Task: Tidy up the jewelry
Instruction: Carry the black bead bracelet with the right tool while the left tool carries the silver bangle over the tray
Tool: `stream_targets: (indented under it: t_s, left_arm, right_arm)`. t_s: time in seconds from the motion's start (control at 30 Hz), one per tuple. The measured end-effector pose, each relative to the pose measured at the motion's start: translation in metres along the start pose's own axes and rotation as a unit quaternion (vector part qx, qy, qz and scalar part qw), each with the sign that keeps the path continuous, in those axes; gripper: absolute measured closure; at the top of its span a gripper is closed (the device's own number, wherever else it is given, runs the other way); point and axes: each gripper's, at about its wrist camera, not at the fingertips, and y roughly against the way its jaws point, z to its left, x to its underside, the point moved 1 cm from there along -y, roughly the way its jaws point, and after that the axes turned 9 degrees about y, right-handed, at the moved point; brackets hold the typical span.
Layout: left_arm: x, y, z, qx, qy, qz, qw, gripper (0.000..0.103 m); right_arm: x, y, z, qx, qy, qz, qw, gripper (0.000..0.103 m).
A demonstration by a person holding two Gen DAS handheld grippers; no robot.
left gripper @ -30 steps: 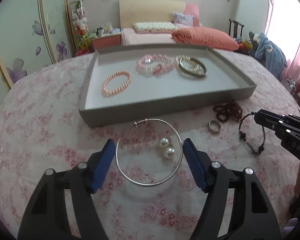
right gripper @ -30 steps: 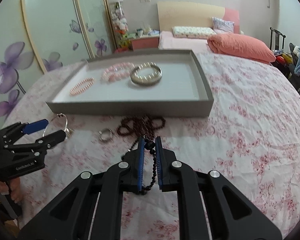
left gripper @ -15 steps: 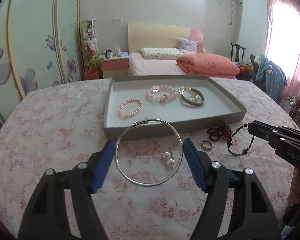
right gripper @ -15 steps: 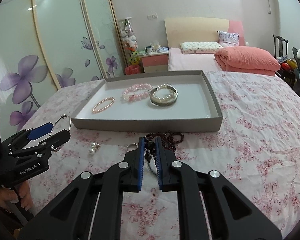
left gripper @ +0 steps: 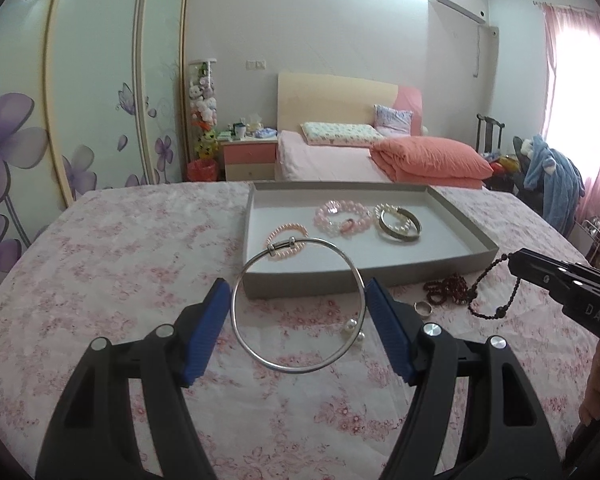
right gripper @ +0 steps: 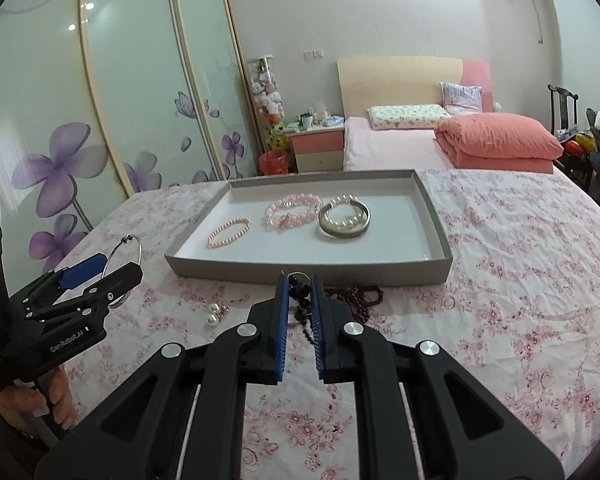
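Three lots are already lying in the grey tray (right gripper: 436,216): a pink pearl bracelet (right gripper: 229,233), pink bead bracelets (right gripper: 294,210) and a pearl-and-metal bangle pair (right gripper: 344,220). The left tongs (left gripper: 298,316) are clamping a silver bangle (left gripper: 298,306) across its width; the right tongs (right gripper: 299,312) are pinching a dark bead bracelet (left gripper: 492,292). A dark red bead strand (left gripper: 446,290), a ring (left gripper: 423,309) and pearl earrings (right gripper: 216,314) are waiting on the floral worktop (right gripper: 500,280). Compared with a second earlier, both tongs are riding higher with their pieces, and the tray is sitting lower in both views.

Right gripper (right gripper: 300,312) fingers pinch a dark bead bracelet (right gripper: 301,304) before the tray (right gripper: 436,216)
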Motion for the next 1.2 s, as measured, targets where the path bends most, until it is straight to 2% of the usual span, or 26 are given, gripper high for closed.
stream_targets:
  t_s: [0.47,0.87,1.2]
  left_arm:
    - [-0.013,0.026,-0.013,-0.015,-0.009,-0.07,0.9974,0.035]
    - [-0.025,0.036,-0.029,-0.032,-0.038,-0.12,0.9915,0.035]
    - [-0.038,0.026,-0.043,-0.044,-0.055,-0.146,0.9868,0.035]
  right_arm:
    - [-0.013,0.02,0.002,0.028,0.006,-0.056,0.998,0.091]
    - [-0.029,0.033,0.006,0.096,0.053,-0.118,0.987,0.091]
    - [-0.044,0.026,0.001,0.117,0.054,-0.134,0.983,0.091]
